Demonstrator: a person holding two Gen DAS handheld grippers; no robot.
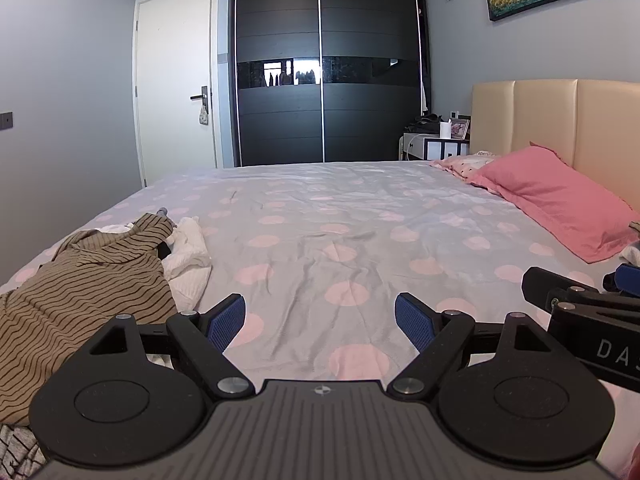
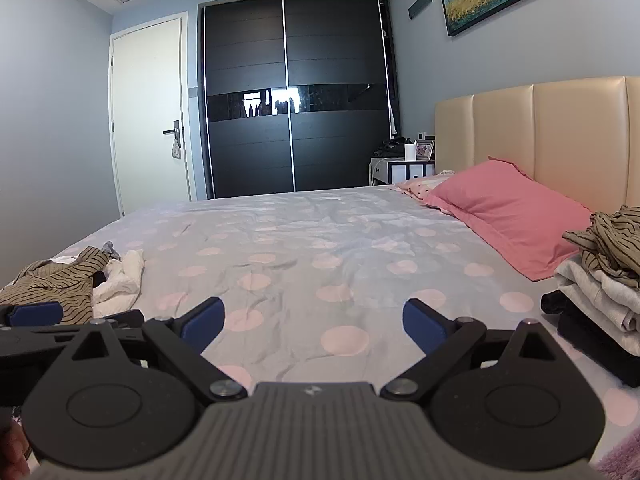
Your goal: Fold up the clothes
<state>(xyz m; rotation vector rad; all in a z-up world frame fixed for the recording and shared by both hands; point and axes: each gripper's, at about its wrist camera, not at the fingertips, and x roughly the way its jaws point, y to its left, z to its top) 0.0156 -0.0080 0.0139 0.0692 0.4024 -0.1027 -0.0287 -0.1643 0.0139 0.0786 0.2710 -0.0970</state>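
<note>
Left wrist view: bed (image 1: 340, 216) fills the frame, grey sheet with pink dots, wrinkled, bare across its middle. All places below taken from the bed.

Pink pillow (image 1: 560, 204) at the head end, against the beige headboard (image 1: 560, 120). Dark wardrobe (image 1: 324, 64) beyond the far side of the bed, white door (image 1: 176, 80) beside it.

Unfolded heap at the foot end: brown striped garment (image 1: 80, 292) crumpled on top, white garment (image 1: 188, 256) half under it, both loose. A scrap of grey patterned cloth (image 1: 16, 452) shows at the near edge; cannot tell what it is.

Right wrist view: stack of folded clothes (image 2: 600, 304) near the head end, just beside the pillow — dark pieces at the bottom, pale ones above, a second striped piece (image 2: 612, 240) lying rumpled on top.

Left gripper (image 1: 320, 320): fingers spread wide, nothing between them, over bare sheet at the near edge. Right gripper (image 2: 312, 320): likewise spread and empty, alongside it.

Judgement: partway through. Several items appear folded and stacked; the striped and white garments in the heap are left, and nothing is in hand. Top piece of the stack looks untidy, may want redoing.
</note>
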